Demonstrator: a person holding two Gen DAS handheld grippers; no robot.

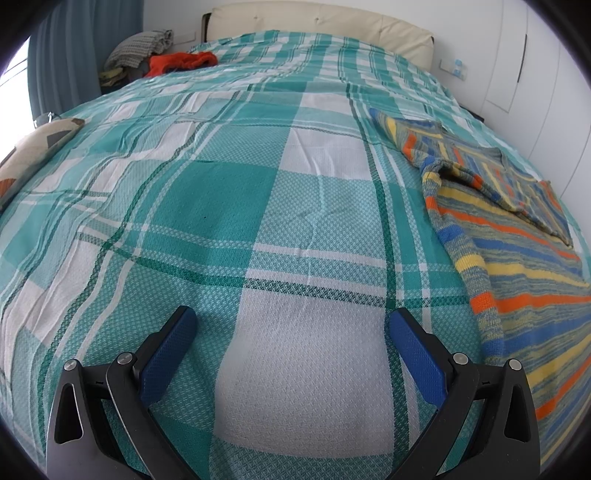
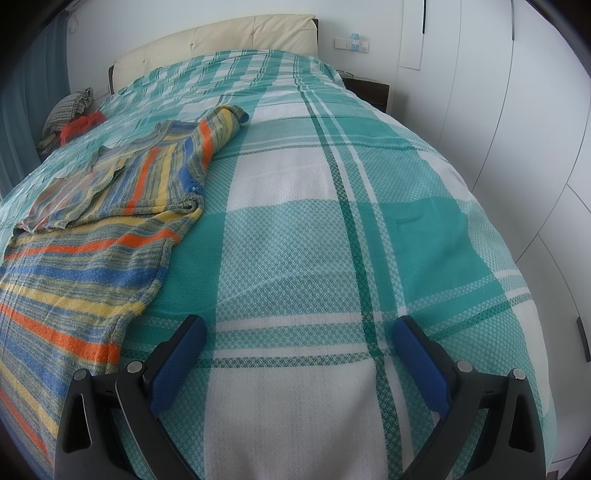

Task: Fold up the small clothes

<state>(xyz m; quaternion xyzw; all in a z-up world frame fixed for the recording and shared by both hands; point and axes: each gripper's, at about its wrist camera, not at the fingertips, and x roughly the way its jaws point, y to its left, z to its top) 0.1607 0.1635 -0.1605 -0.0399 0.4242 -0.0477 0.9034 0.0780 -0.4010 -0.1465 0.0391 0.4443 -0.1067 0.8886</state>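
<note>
Striped knit sweater [image 1: 517,258] lies spread on the teal-and-white plaid bedspread [image 1: 221,192] at the right side of the left wrist view, one sleeve folded across its body. The left gripper [image 1: 291,321] hovers over bare bedspread beside the sweater, its blue-padded fingers spread wide and holding nothing. Far back by the cream headboard [image 1: 317,22] sit an orange garment [image 1: 181,61] and a grey bundle [image 1: 140,46].

From the right wrist view, the sweater [image 2: 96,229] fills the left side, a sleeve [image 2: 221,125] reaching toward the headboard. The right gripper [image 2: 301,328] is likewise wide open and empty, above the bedspread just right of the sweater's edge.
</note>
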